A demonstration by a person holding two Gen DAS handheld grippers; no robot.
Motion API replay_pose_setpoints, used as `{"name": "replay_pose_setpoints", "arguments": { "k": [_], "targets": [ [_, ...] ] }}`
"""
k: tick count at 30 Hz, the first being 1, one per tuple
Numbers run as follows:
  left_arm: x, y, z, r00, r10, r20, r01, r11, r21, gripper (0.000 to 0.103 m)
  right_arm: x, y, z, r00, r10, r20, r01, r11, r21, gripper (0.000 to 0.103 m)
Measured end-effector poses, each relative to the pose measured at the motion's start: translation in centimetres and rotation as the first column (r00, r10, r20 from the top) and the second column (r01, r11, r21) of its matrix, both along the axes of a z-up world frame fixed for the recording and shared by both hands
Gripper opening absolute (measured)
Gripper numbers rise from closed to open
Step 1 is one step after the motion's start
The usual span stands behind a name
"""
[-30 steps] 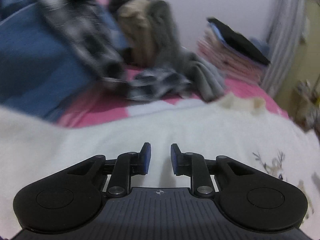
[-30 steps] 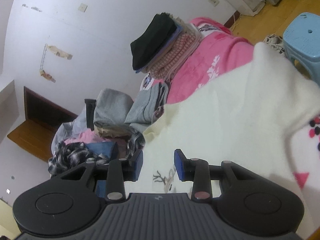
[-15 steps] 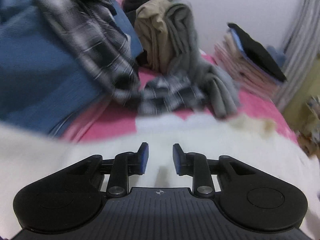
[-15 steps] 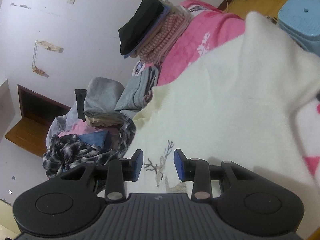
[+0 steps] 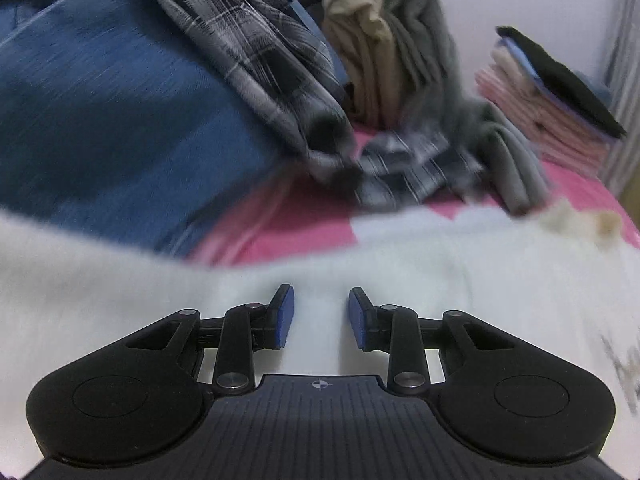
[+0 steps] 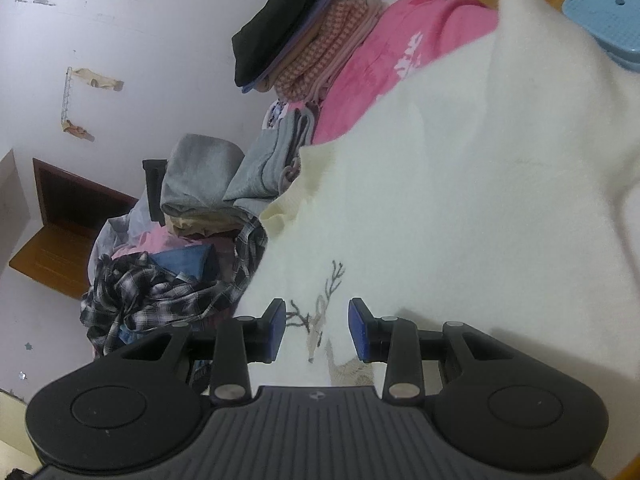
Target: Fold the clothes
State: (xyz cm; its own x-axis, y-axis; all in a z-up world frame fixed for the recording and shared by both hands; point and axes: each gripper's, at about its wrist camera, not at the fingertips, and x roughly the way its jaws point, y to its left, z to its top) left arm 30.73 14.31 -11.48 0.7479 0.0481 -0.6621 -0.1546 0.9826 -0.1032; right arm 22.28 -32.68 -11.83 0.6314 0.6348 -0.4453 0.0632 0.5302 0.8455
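Left tongs (image 5: pixel 321 316): held apart, nothing gripped, over a fluffy white sweater (image 5: pixel 400 280) spread on the pink bed (image 5: pixel 280 232), probably laid flat for folding. Right tongs (image 6: pixel 316 330): likewise apart, above the sweater's stitched reindeer motif (image 6: pixel 320 312). Folded stack (image 6: pixel 304 44) noted at the bed's far edge.

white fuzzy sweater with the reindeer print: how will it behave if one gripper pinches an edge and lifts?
Probably floppy: the white fuzzy sweater drapes in soft folds over the pink bedspread, so the rest would hang and drag. Its thick pile suggests bulk without much weight. The open right gripper might catch only fluff; a deep pinch seems safer.
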Motion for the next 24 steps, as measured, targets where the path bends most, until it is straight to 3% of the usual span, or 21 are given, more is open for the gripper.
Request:
{"name": "replay_pose_setpoints", "arguments": {
  "k": [5,7,12,15,19,24],
  "targets": [
    [1.3,2.0,1.7,0.994,0.103,0.043,-0.099,0.993,-0.069,0.030,-0.6,-0.2,0.6,1.000,-0.015,0.003,0.015,1.000,-0.006,0.037],
    [0.5,3.3,3.1,0.990,0.128,0.063,-0.118,0.984,-0.135,0.031,-0.9,-0.2,0.9,1.000,-0.020,0.010,0.020,1.000,-0.008,0.037],
    [-3.3,5.0,7.7,0.990,0.115,0.086,-0.101,0.983,-0.153,0.035,-1.6,-0.4,2.0,0.999,-0.037,0.032,0.038,0.999,-0.018,0.038],
    [-5.4,4.4,9.9,0.995,0.058,0.081,-0.045,0.987,-0.151,0.041,-2.1,-1.2,2.8,0.994,-0.095,0.047,0.097,0.995,-0.036,0.040],
    [-7.7,0.8,10.0,0.995,-0.090,0.040,0.096,0.981,-0.169,0.047,-3.1,-4.0,3.4,0.971,-0.235,0.046,0.238,0.969,-0.068,0.041],
    [-9.7,-5.3,7.5,0.963,-0.269,-0.021,0.260,0.945,-0.199,0.048,-5.4,-11.1,4.0,0.880,-0.472,0.062,0.476,0.876,-0.077,0.046]
  ]
}}
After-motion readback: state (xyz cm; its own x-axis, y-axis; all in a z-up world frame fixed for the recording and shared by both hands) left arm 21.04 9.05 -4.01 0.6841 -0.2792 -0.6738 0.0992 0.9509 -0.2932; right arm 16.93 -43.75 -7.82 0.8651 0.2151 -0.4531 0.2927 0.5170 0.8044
